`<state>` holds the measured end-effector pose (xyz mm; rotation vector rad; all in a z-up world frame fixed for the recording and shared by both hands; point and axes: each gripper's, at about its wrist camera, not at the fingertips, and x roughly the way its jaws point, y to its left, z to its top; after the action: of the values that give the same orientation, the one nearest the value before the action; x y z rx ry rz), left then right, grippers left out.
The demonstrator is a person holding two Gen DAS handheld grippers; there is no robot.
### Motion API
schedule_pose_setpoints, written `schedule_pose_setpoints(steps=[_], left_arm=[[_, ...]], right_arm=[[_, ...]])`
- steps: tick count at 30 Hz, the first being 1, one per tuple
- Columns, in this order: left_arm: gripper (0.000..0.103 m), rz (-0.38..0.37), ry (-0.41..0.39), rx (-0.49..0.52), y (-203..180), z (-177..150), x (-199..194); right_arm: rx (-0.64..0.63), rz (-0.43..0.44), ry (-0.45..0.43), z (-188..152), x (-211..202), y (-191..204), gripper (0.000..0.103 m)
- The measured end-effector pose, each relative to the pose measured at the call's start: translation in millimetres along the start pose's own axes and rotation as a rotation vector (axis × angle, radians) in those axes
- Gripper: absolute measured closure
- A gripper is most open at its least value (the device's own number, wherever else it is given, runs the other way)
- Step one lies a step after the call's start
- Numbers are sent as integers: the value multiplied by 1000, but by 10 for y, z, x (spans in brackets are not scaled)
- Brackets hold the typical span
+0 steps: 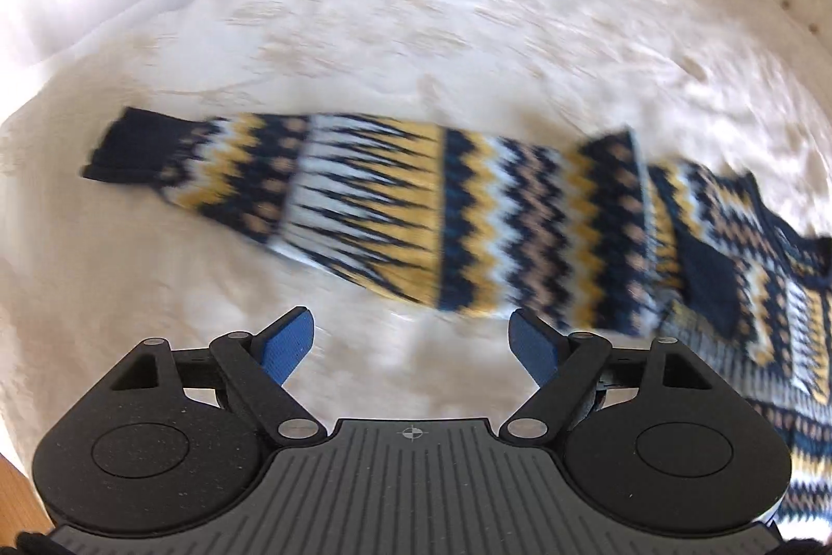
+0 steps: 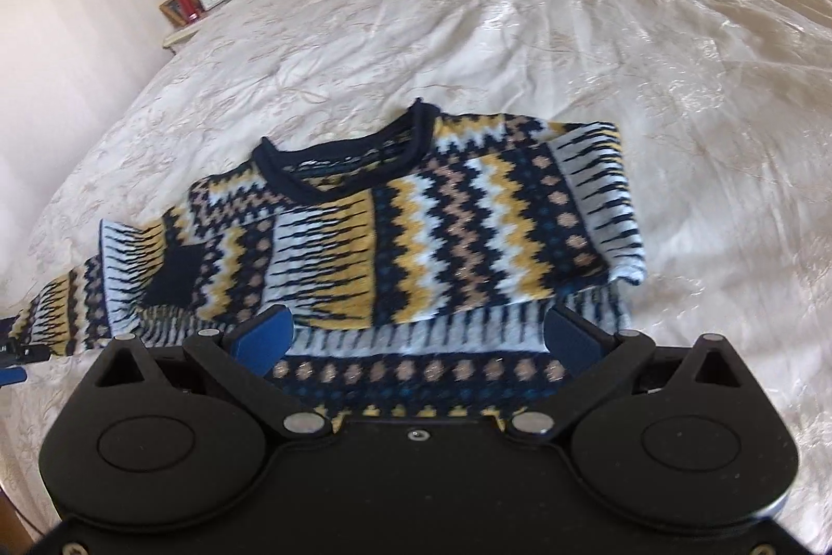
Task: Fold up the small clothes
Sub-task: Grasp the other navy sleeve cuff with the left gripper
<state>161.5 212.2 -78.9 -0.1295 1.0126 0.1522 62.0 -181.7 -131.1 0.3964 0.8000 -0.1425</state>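
Your right tool stood wide, holding nothing, over the hem of the sweater, which lay flat on the bed, one sleeve folded across its chest. Your left tool also gaped wide, near the outstretched sleeve.

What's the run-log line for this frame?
left hand-held gripper: open, empty | right hand-held gripper: open, over sweater hem | one sleeve folded across the chest, other outstretched | bed
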Motion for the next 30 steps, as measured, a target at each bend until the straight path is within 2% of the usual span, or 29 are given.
schedule_pose_setpoints(steps=[7,16,18,21,23,24,25,26,30], left_arm=[[21,45,-50,-63,567,356,98],[21,41,-4,-186,996,554,515],[24,29,-5,-219,1060,573,565],[47,33,-38,-257,1132,598,555],[81,33,-66,-285,1188,611,512],[85,9,-81,-307,1232,617,477],[95,-26,-101,-333,1272,623,425],[97,-48,-124,-350,1297,633,365],[97,-51,-232,-365,1337,701,23]], right_arm=[[-21,58,27,-177,28,463,1],[-47,72,50,-317,6,797,1],[-51,66,54,-341,1,844,1],[-47,57,59,-374,-13,888,1],[-41,51,62,-393,-15,904,1],[-40,48,65,-404,-15,909,1],[-38,45,69,-415,-16,916,1],[-36,44,73,-424,-13,922,1],[-28,47,91,-456,5,942,1]])
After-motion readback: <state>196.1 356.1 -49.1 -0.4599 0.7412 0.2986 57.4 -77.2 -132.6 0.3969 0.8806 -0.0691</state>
